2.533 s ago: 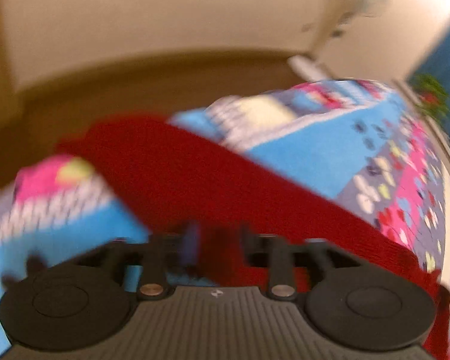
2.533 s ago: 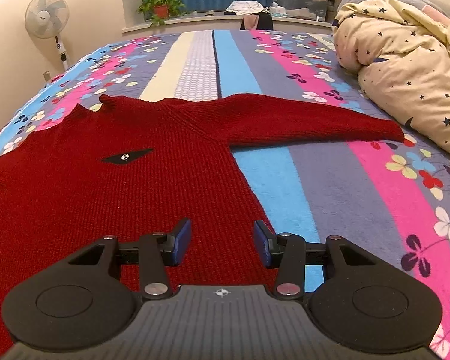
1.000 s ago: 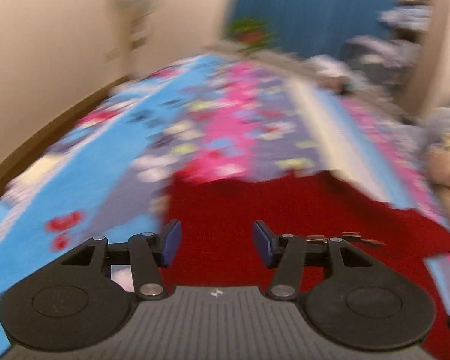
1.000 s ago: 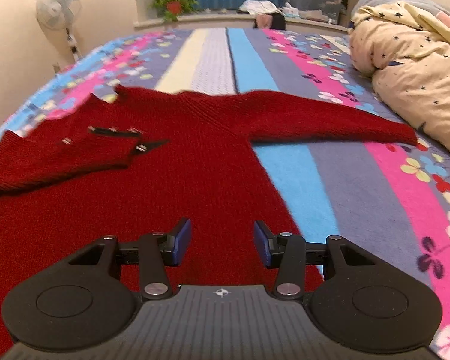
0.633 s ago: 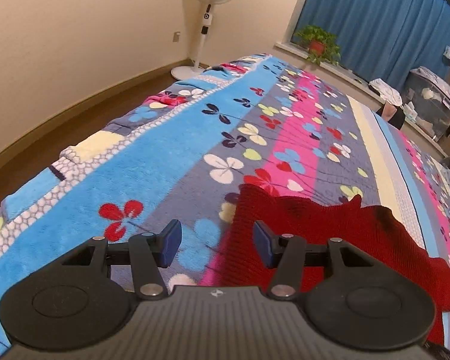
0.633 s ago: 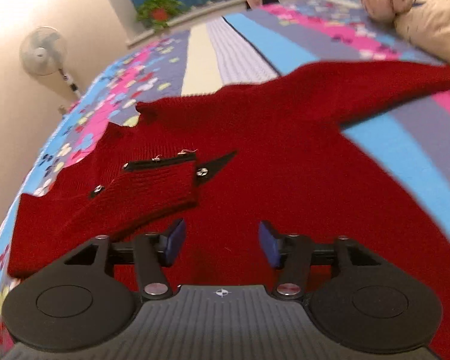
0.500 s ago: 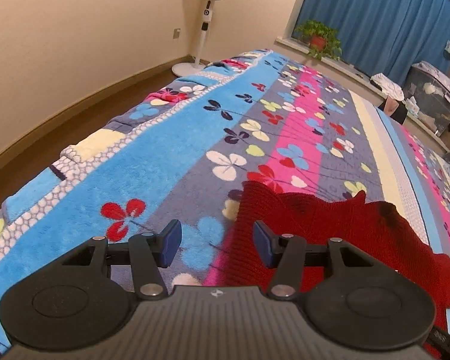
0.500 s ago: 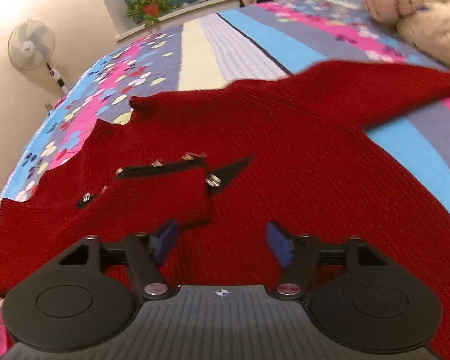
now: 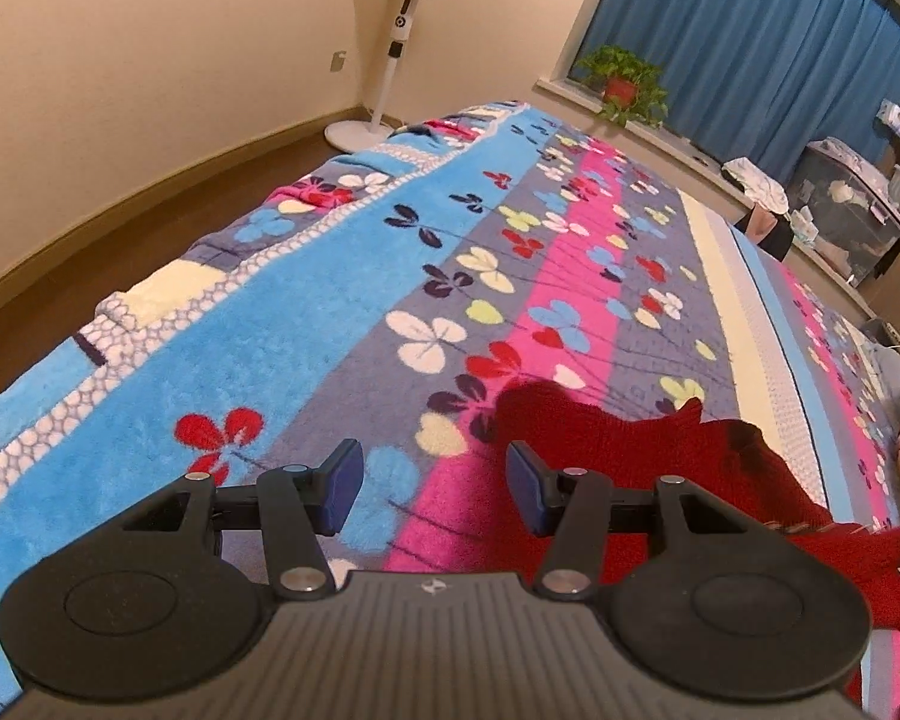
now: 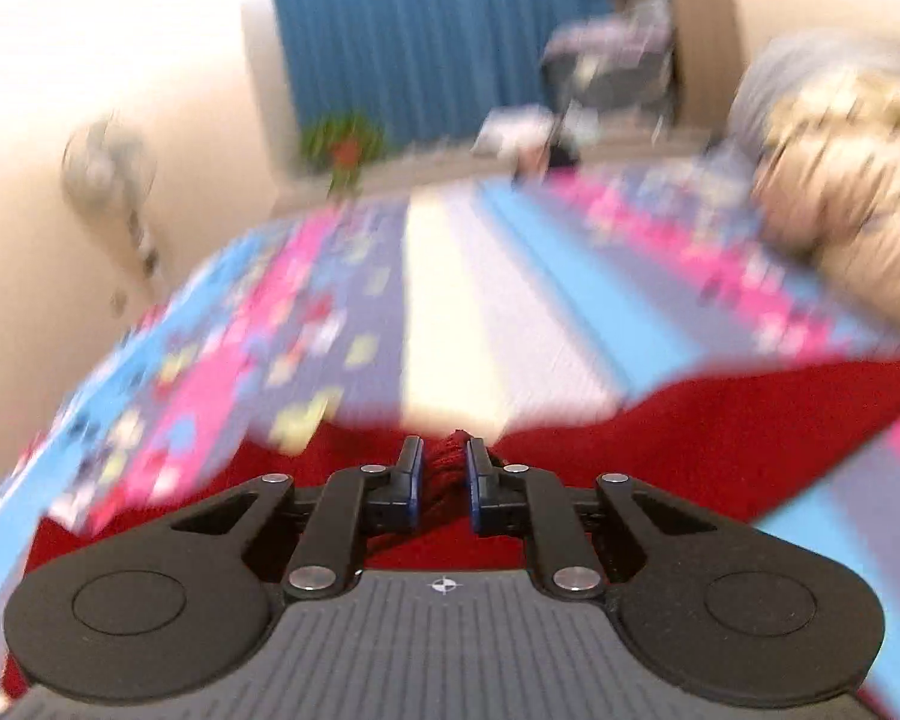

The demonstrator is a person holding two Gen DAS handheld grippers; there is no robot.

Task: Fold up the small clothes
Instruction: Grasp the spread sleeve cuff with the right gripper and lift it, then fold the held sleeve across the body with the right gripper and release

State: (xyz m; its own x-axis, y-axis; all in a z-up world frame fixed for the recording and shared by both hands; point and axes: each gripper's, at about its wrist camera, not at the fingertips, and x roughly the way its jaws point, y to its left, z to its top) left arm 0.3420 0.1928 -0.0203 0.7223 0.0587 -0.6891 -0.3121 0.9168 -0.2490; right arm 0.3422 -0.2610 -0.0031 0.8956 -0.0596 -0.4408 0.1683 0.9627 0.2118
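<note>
Across the left wrist view, the left gripper [image 9: 435, 489] hangs over a bed covered by a flowered blanket [image 9: 306, 324] striped in blue, grey and pink. Its fingers [image 9: 342, 483] stand apart and released, with only blanket between them. The red sweater [image 9: 660, 456] lies on the blanket to the right of the right-hand finger, its edge just beside that finger but not between the pads. Beyond the bed stand a white pedestal fan [image 9: 402, 30], a potted plant [image 9: 624, 81] on the sill, and blue curtains [image 9: 750, 42].

Seen from the right wrist, the picture is heavily blurred. The right gripper [image 10: 444, 480] has its jaws closing, and a bunched fold of the red sweater [image 10: 720, 438] sits squeezed between the two fingers [image 10: 411, 477], so they grasp the knit. The rest of the garment spreads on the bed on both sides of the gripper. A pale patterned duvet [image 10: 840, 180] lies heaped at the right edge.
</note>
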